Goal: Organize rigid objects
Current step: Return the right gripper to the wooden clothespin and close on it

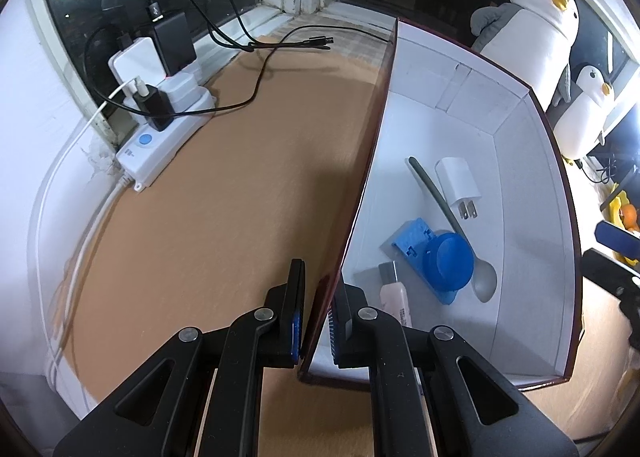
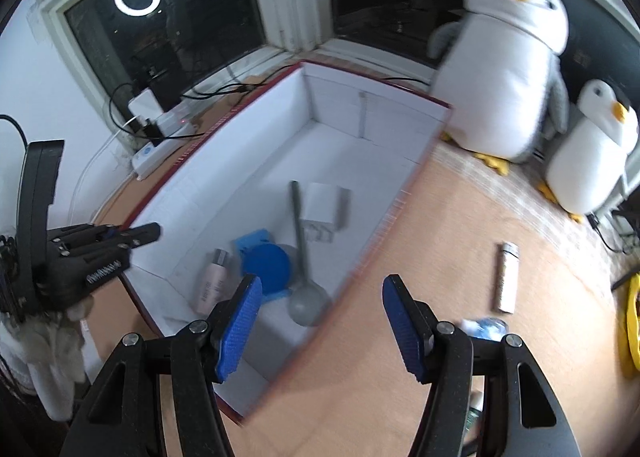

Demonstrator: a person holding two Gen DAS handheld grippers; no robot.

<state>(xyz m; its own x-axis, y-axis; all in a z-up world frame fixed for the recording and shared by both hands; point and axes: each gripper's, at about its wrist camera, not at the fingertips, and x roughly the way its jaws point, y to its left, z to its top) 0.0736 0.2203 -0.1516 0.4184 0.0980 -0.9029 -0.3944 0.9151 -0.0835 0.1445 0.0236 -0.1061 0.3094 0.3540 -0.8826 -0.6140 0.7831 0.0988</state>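
A white box with dark red outside (image 1: 532, 217) (image 2: 240, 161) stands on the tan table. In it lie a grey spoon (image 1: 444, 209) (image 2: 301, 241), a white plug charger (image 1: 457, 182) (image 2: 324, 205), a blue round part on a blue plate (image 1: 448, 262) (image 2: 266, 263) and a small pink bottle (image 1: 394, 295) (image 2: 212, 281). My left gripper (image 1: 318, 317) is shut on the box's left wall near its front corner. My right gripper (image 2: 320, 321) is open and empty above the box's right wall. A white tube (image 2: 506, 277) lies on the table to the right.
A power strip with chargers and cables (image 1: 164, 117) (image 2: 156, 137) sits at the left by the window. Two plush penguins (image 1: 532, 29) (image 2: 504, 69) stand at the back right. A crumpled blue-white wrapper (image 2: 486, 327) lies near my right finger. A yellow object (image 2: 632, 321) is at the far right.
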